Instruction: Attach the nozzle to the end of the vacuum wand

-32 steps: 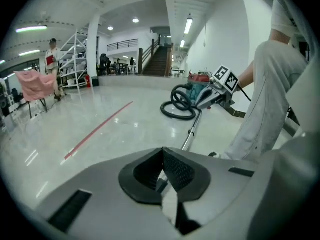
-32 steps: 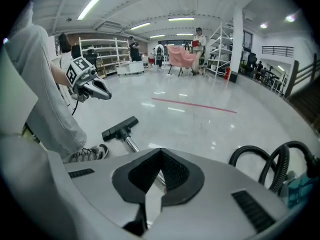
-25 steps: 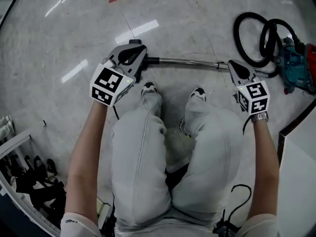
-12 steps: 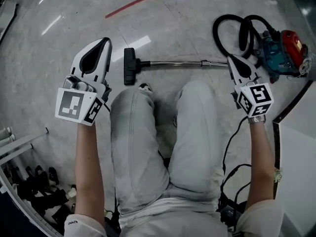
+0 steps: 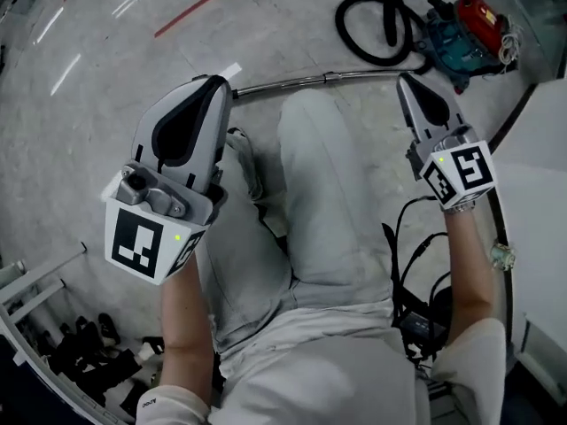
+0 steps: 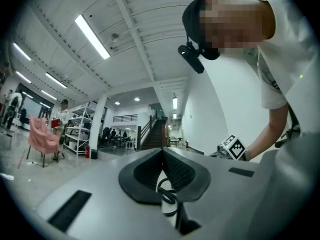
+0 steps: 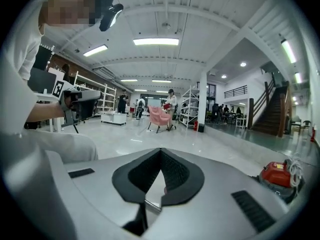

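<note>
The metal vacuum wand lies on the floor beyond my legs and runs toward the black hose and the red and teal vacuum body. Its nozzle end is hidden behind my left gripper, so I cannot see the nozzle. That gripper is raised high above the floor, shut, with nothing in it. My right gripper is also raised, shut and empty, near the wand's hose end in the picture. In the gripper views, both the left gripper and the right gripper have their jaws together.
A red line crosses the floor at the back. A low rack with dark items sits at the lower left. A white surface stands at the right. Cables hang at my waist. The vacuum body shows low right.
Both grippers have risen well off the floor, away from the nozzle and wand. The view has climbed with them, and the wand and vacuum now lie farther off.
</note>
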{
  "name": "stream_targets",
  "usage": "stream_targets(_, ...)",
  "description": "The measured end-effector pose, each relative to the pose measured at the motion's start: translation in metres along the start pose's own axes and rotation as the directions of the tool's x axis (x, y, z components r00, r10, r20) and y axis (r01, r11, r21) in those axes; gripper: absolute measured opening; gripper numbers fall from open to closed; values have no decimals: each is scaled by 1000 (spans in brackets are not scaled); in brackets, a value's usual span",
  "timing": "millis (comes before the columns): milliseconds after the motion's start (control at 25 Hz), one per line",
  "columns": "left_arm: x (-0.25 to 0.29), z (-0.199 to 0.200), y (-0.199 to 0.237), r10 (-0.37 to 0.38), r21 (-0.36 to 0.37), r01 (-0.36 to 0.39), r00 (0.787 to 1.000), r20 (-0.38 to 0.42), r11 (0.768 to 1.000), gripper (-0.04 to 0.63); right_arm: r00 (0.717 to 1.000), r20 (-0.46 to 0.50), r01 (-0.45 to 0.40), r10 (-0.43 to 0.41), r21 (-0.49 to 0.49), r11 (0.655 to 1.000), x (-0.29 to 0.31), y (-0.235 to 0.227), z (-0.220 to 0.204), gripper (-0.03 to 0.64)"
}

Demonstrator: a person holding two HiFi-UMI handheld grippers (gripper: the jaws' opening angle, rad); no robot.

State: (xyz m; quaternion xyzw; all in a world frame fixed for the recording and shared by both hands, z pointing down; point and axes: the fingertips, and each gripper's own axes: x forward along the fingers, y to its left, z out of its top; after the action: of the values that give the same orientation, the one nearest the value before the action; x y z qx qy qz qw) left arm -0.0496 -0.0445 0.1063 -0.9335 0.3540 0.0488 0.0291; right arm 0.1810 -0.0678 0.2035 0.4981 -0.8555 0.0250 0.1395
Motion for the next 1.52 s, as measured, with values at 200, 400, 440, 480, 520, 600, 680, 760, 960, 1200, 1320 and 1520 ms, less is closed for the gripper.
stream_targets(200, 13, -12, -72, -117, -43, 117, 993, -2, 992, 11, 997, 44, 57, -57, -2, 998, -59, 8, 18, 3)
stream_targets(400, 12, -27, -126, -165, -102, 163, 986, -13, 981, 11, 995, 63, 69, -71, 26, 997, -97, 22, 20, 3)
stream_targets(440, 12, -30, -137, -183, -105, 180, 983, -21, 978, 11, 995, 57, 79, -81, 32, 996, -105, 24, 20, 3)
stream_targets(480, 11, -35, -146, -198, -105, 194, 980, -33, 975, 11, 994, 53, 89, -91, 37, 995, -110, 25, 19, 3)
stream_targets(520, 10, -41, -153, -210, -104, 204, 977, -48, 973, 11, 994, 50, 98, -100, 44, 994, -114, 26, 16, 3)
stream_targets(600, 7, -55, -162, -225, -99, 217, 971, -85, 971, 11, 993, 43, 112, -114, 61, 992, -120, 28, 9, 3)
stream_targets(680, 6, -68, -168, -240, -101, 230, 964, -111, 968, 11, 992, 41, 117, -120, 69, 991, -124, 31, 4, 3)
stream_targets(760, 5, -75, -173, -251, -105, 239, 960, -121, 965, 11, 992, 47, 114, -117, 59, 992, -126, 37, 6, 3)
stream_targets(960, 0, -83, -185, -281, -71, 273, 951, -132, 959, 11, 996, 27, 81, -81, 30, 996, -136, 53, 11, 3)
stream_targets(1200, -3, -89, -177, -264, -64, 258, 956, -130, 964, 11, 998, -18, 54, -53, 10, 999, -130, 65, 12, 3)
stream_targets(1320, -8, -92, -175, -264, -86, 255, 958, -115, 963, 11, 999, -6, 49, -49, -5, 999, -122, 69, 25, 3)
stream_targets(1520, -8, -95, -167, -243, -163, 225, 965, -100, 961, 11, 997, 24, 76, -75, -38, 996, -104, 63, 41, 3)
